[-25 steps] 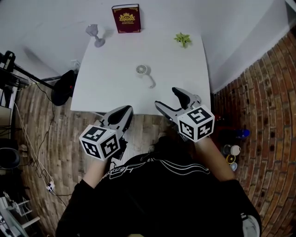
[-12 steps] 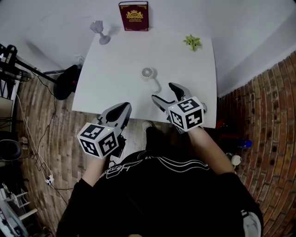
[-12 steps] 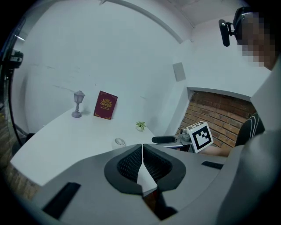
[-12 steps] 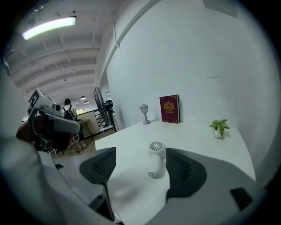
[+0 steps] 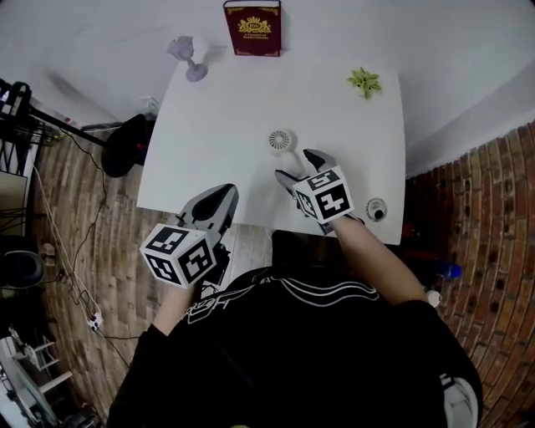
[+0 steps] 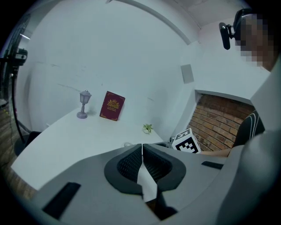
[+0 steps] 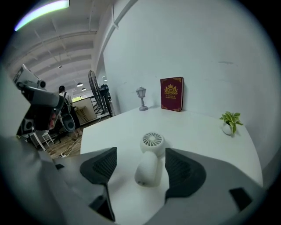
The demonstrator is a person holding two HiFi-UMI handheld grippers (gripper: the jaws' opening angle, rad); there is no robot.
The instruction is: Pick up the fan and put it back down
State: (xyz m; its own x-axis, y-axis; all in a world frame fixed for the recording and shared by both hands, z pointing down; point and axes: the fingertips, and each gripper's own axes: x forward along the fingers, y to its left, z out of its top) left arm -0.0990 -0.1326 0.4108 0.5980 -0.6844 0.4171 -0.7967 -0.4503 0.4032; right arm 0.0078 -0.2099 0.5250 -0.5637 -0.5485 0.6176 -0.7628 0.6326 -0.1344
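black top (image 5: 292, 351), white chest lines

The white bench (image 5: 217, 125) carries a white handheld fan (image 5: 282, 140) lying flat near its centre. Beyond the fan, at the far edge, stands a red book (image 5: 252, 17). Far left of the fan is a grey lantern figure (image 5: 188, 57), far right a potted plant (image 5: 364, 82), and near right a small round object (image 5: 376, 209).
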